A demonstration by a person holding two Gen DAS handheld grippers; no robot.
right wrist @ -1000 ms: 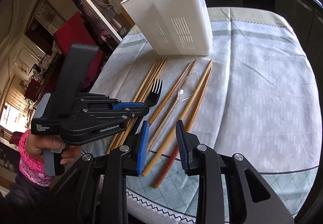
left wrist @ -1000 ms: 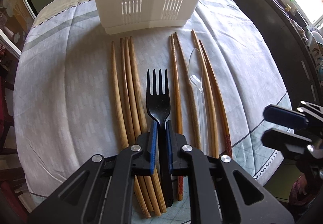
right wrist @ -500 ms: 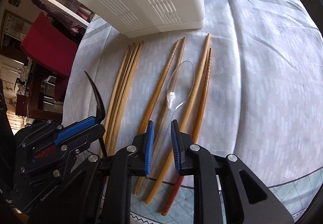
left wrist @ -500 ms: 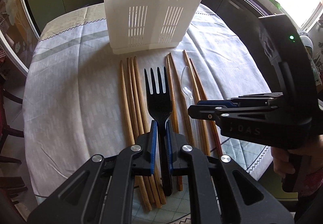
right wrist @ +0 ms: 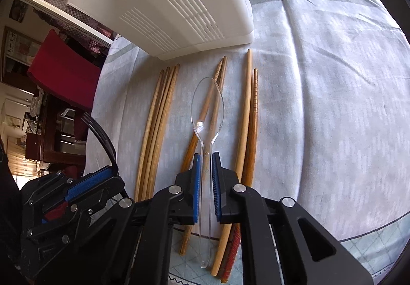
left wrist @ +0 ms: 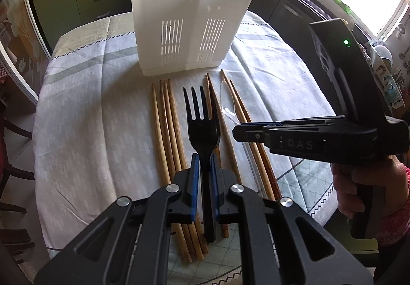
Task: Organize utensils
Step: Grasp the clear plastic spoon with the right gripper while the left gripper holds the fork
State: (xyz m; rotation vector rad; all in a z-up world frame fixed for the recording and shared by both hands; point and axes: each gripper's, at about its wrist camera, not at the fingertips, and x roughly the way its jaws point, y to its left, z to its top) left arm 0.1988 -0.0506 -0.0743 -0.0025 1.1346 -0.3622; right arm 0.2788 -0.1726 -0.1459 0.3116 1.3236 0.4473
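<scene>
The right gripper [right wrist: 205,177] has just closed its jaws, and they now pinch the clear spoon [right wrist: 207,110] by its handle, bowl pointing toward the white caddy [right wrist: 164,0]. A second ago those jaws stood wide above the chopsticks [right wrist: 156,126]. The left gripper [left wrist: 204,179] stays clamped on the black fork [left wrist: 202,120], which has come up off the cloth since then, tines aimed at the caddy standing at the far edge of the tabletop [left wrist: 84,110]. So both hands look loaded and ready to drop cutlery in. Whether the spoon has cleared the cloth is hard to judge; its clear plastic nearly vanishes against the chopsticks. The caddy's compartments are hidden from both views, and the near chopstick ends are cut off behind the grippers.
</scene>
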